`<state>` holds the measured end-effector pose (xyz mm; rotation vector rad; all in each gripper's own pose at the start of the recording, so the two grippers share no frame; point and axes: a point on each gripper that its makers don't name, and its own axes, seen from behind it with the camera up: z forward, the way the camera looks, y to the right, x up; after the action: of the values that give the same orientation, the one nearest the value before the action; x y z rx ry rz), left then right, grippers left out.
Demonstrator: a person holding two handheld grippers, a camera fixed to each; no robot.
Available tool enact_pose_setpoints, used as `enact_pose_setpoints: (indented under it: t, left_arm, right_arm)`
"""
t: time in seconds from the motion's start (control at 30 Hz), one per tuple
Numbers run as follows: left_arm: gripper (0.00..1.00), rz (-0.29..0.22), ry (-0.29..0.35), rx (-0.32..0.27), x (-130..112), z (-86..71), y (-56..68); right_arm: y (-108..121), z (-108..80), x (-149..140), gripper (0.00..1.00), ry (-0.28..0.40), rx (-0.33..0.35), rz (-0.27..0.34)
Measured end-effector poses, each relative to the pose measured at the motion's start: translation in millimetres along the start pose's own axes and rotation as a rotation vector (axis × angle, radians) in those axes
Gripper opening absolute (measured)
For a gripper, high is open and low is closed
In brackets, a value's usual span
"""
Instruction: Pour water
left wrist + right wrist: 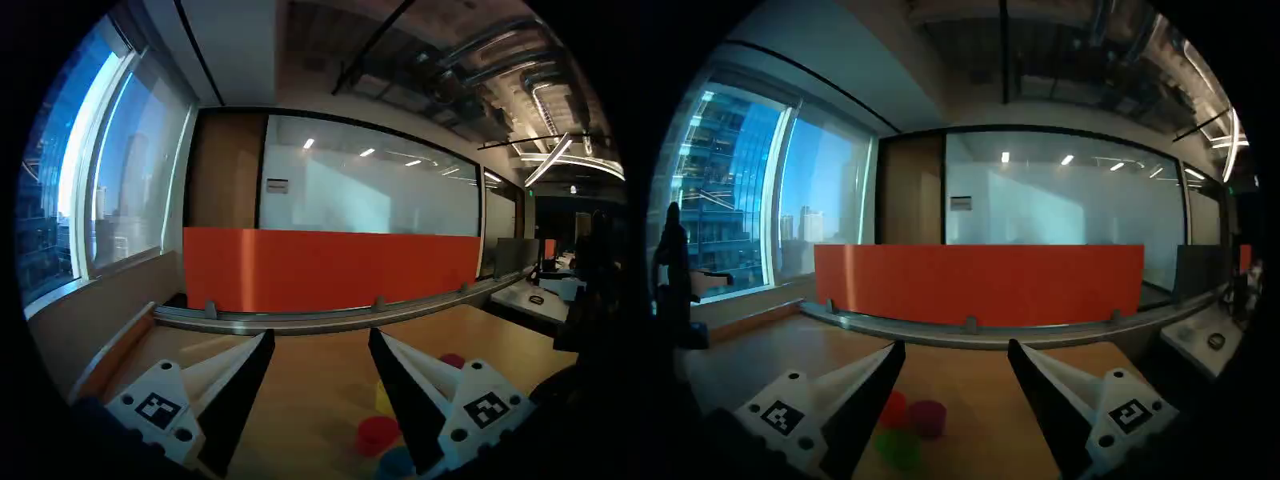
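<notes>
Left gripper (321, 334) & right gripper (957, 346) are both gaping wide, nothing btwn fingers. Red cup (378, 434), magenta cup (926, 418) & green cup (898, 448) are sitting on the desk (320, 384), well in front of the orange partition (332, 268).

Hand-held gripper (956, 346) spread wide, seemingly three cups (926, 418), wooden desk (976, 396)

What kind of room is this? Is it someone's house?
Probably an office, not a house: a long wooden desk with an orange divider, a glass-walled room behind it, and big windows looking out on tall city buildings.
</notes>
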<state>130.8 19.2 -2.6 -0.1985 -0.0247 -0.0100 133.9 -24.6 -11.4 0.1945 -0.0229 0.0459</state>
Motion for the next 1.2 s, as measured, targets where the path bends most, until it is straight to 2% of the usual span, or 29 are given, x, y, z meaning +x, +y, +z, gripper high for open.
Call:
enact_pose_setpoints:
  t: [0.3,0.5,0.7,1.2]
  left_arm:
    - [0.87,-0.012,0.008,-0.188,0,-0.7,35.2]
    - [0.87,-0.031,0.012,-0.259,6,-5.2,49.1]
    - [0.87,-0.042,-0.003,-0.307,5,-7.0,54.8]
    - [0.87,0.079,-0.1,-0.373,-26,-14.4,61.3]
  right_arm:
    - [-33,-7.7,9,0.99,0.014,0.182,-0.012]
    - [-53,-13.9,14,0.99,0.011,0.285,0.001]
    - [-58,-14.9,13,0.99,0.0,0.314,-0.016]
    - [-83,-18.5,-25,1.0,-0.148,0.404,-0.079]
